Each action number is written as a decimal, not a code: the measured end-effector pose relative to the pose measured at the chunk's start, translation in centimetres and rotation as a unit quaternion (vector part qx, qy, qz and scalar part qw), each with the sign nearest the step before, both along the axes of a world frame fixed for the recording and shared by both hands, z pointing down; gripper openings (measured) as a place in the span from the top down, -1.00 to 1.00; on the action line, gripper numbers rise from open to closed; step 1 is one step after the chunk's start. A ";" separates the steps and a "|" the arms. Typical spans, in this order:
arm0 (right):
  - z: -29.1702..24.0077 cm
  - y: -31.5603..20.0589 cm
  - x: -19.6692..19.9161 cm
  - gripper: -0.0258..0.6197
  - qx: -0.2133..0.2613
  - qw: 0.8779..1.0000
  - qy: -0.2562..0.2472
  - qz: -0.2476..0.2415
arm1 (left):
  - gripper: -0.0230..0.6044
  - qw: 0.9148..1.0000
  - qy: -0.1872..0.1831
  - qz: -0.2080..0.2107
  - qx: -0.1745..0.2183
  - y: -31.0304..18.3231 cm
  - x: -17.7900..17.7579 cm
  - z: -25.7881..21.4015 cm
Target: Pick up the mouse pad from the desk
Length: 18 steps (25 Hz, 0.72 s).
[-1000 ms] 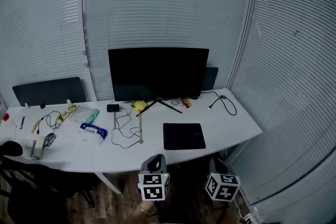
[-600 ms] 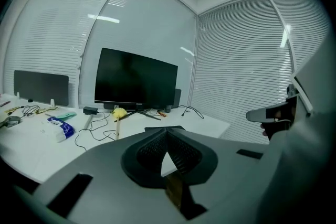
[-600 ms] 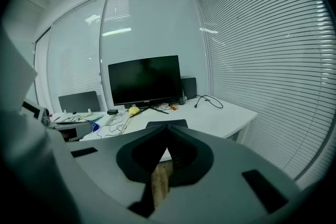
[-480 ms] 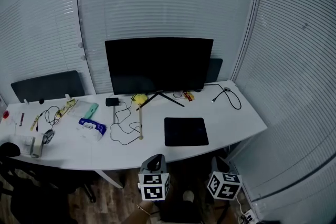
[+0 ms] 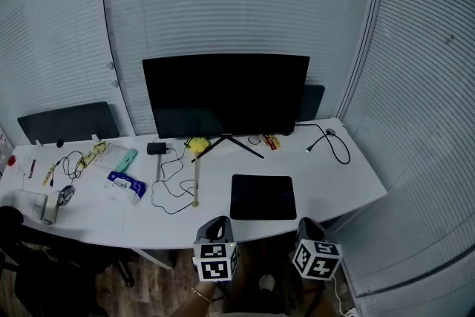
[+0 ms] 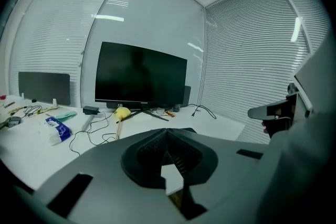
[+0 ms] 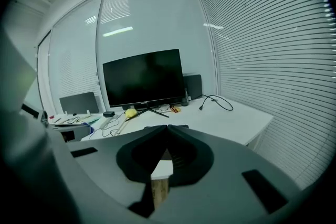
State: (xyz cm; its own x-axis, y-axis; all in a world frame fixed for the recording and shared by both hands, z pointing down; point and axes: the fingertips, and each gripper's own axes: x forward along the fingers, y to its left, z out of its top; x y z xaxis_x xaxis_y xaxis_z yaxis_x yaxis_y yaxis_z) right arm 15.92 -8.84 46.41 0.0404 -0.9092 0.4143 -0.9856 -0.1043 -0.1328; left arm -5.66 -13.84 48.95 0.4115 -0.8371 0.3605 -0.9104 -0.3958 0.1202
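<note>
Both tools read clenched with nothing between the jaws. I see the left tool point(image 5: 216, 225) and right tool point(image 5: 309, 225) side by side off the near edge of the table point(image 5: 341, 185). The mouse pad point(image 5: 263, 197) lies flat on the table before the monitor point(image 5: 225, 94), untouched, just beyond both tools.

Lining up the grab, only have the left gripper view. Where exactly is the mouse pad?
Observer: The flat black rectangular mouse pad lies near the white desk's front edge, in front of the black monitor.
Operator: Anything on it?
Observer: Nothing; a thin tan stick lies to its left, apart from it.
Operator: Right gripper?
Observer: Right gripper has its jaws together, nothing between them.
</note>
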 end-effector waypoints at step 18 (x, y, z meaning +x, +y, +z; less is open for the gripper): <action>-1.5 -12.0 5.6 0.82 0.000 0.998 -0.004 -0.059 | 0.88 0.998 -0.005 -0.055 -0.002 -9.4 5.1 -1.8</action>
